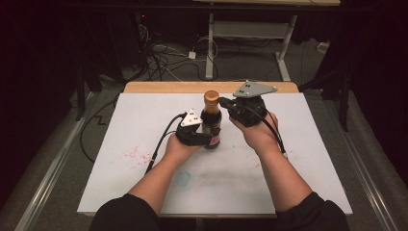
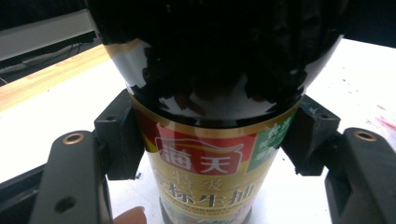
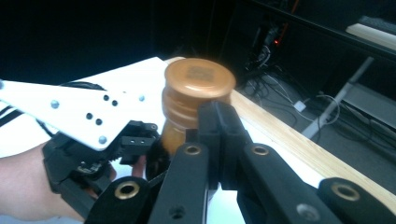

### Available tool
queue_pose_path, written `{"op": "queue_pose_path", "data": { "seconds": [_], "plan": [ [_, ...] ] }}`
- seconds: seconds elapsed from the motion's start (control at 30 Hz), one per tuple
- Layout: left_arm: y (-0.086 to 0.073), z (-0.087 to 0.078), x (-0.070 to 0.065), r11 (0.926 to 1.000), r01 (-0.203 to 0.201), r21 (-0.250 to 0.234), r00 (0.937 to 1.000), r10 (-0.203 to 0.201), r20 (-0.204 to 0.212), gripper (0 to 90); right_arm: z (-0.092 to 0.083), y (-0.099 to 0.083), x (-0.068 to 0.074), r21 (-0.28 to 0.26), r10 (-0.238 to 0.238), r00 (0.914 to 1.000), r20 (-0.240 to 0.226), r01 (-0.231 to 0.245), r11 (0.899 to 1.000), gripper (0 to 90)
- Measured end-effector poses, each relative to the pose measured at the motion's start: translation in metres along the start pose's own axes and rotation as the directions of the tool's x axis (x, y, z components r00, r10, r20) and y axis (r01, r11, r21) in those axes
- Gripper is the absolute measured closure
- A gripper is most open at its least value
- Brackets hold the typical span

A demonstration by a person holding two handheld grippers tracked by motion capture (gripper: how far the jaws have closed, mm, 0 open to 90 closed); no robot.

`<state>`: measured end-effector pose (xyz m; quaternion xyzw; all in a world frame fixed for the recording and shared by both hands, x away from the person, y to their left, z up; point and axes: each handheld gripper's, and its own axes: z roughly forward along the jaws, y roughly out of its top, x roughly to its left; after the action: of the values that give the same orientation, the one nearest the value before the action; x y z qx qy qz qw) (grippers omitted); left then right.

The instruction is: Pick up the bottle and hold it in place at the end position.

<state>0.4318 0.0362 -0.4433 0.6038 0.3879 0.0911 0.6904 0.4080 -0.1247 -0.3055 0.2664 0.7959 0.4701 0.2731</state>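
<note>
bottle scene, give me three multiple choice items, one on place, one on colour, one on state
1. Where does the bottle stand?
A. on the white table top
B. on the floor
C. on the far desk

2. What colour is the cap?
A. blue
B. golden brown
C. white

3. How is the left hand-held gripper?
A. open beside the bottle
B. lying on the table
C. shut on the bottle

Answers: 1 A, the high view shows it upright on the table. 2 B, the right gripper view shows the cap close up. 3 C, the left gripper view shows both pads against the label.
</note>
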Motion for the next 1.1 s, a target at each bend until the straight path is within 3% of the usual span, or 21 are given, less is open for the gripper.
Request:
{"op": "queue_pose_path", "data": {
  "seconds": [0.03,0.07,0.1,0.13,0.17,0.27,1.1],
  "plan": [
    [-0.0002,-0.0004,-0.0004,1.0,-0.007,0.003,1.0,0.007,0.003,31.0,0.0006,0.0003,-0.0008,0.005,-0.001,1.0,0.005,0.001,1.0,90.0],
    [0.0001,-0.0041,0.0022,0.9965,-0.066,0.052,0.9978,0.065,0.012,30.8,0.0014,0.0002,-0.0017,0.009,-0.001,0.9999,0.011,0.0,1.0,90.0],
    [-0.0005,-0.0006,-0.0012,1.0,-0.008,0.002,1.0,0.008,-0.001,30.8,0.0014,0.0002,-0.0017,0.009,-0.001,0.9999,0.011,0.0,1.0,90.0],
    [0.0001,-0.0037,0.0021,0.9972,-0.057,0.047,0.9983,0.057,0.011,30.8,0.0015,0.0,-0.0016,0.007,0.0,0.9999,0.011,0.0,1.0,90.0],
    [0.0001,0.0002,-0.0004,1.0,0.005,-0.002,1.0,-0.005,-0.005,30.8,0.0015,0.0,-0.0016,0.007,0.0,0.9999,0.011,0.0,1.0,90.0],
    [0.0007,0.0006,0.0013,0.9998,0.017,-0.005,0.9998,-0.017,-0.009,30.8,0.0014,0.0014,0.0016,0.0,-0.007,1.0,0.001,0.007,1.0,90.0],
    [0.0004,0.001,0.0009,0.9997,0.021,-0.01,0.9996,-0.021,-0.02,30.9,0.003,0.0009,0.0007,-0.008,0.006,1.0,-0.005,-0.006,1.0,90.0]
  ]
}}
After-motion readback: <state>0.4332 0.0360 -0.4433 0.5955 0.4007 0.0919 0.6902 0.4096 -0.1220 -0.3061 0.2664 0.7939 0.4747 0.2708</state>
